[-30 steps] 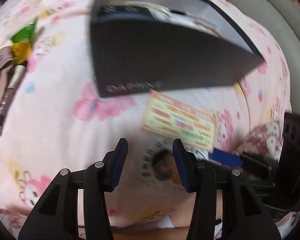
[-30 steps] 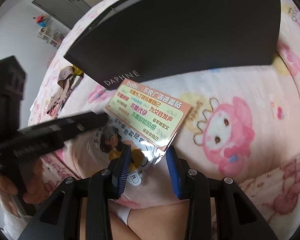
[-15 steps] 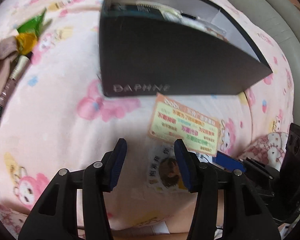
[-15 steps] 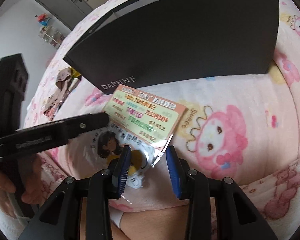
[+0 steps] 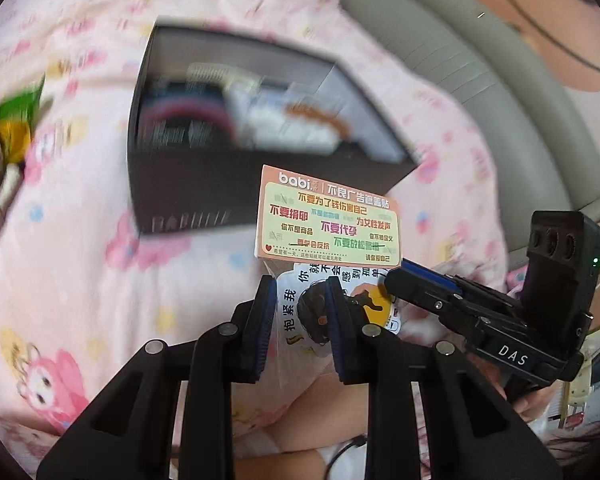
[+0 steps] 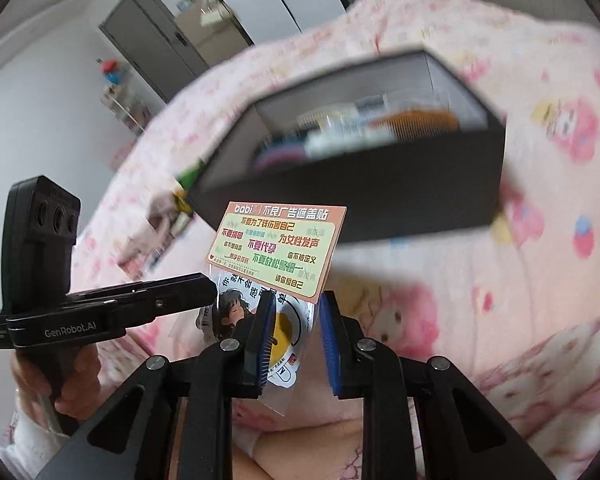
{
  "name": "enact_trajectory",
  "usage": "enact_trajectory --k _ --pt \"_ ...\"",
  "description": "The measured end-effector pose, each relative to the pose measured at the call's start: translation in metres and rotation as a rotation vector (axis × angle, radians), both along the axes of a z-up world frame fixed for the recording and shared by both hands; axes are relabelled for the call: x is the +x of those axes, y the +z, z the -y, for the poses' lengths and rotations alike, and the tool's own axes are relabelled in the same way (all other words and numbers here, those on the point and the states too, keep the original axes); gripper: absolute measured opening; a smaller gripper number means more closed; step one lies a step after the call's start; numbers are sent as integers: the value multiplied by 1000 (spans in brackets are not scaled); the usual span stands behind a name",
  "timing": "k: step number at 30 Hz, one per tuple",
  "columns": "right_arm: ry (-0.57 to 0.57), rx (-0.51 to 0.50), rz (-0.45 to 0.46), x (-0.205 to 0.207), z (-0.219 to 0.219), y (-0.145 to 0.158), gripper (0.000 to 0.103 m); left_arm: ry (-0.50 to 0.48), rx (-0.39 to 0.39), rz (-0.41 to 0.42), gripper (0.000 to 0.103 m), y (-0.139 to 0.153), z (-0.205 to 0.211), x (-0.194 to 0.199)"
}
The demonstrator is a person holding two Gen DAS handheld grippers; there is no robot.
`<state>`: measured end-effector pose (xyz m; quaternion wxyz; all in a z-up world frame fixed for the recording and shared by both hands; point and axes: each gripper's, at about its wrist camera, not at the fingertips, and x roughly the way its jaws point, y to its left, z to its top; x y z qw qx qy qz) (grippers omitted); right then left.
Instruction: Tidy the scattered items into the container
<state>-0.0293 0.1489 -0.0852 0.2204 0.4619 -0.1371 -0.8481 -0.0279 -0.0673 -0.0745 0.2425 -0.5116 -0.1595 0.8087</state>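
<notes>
Left wrist view. My left claw: jaws closing on the clear sleeve of a sticker packet, which sits between them, lifted off the bed. Packet long axis runs away from me, printed header card toward the open black box. Box: already holds several items, blurred. Green wrapper and other bits lie on the bed at left.

Right wrist view. My right claw: jaws closing on the same packet at its lower right part; whether the pads press yet is hard to say. Box just beyond the card.

Risk: the sleeve is thin and slick; two claws pulling unevenly could twist or tear it, or it could slip out short of the box.
</notes>
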Motion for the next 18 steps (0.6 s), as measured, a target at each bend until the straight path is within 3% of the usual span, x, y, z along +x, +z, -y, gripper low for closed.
enact_trajectory --k 4,7,10,12,14,18 --pt "36 -13 -95 -20 4 41 19 21 -29 -84 25 32 -7 -33" --pt "91 113 -193 -54 26 63 19 56 -92 -53 25 37 -14 -80" --pt "123 199 -218 -90 44 66 19 66 -203 -50 25 36 -27 -111" --pt "136 211 -187 -118 52 57 19 76 -244 -23 26 24 -29 -131" --pt "145 199 -142 -136 53 46 19 93 -234 33 32 5 -24 -149" --pt "196 169 39 -173 59 -1 19 168 -203 65 43 -19 -9 -157"
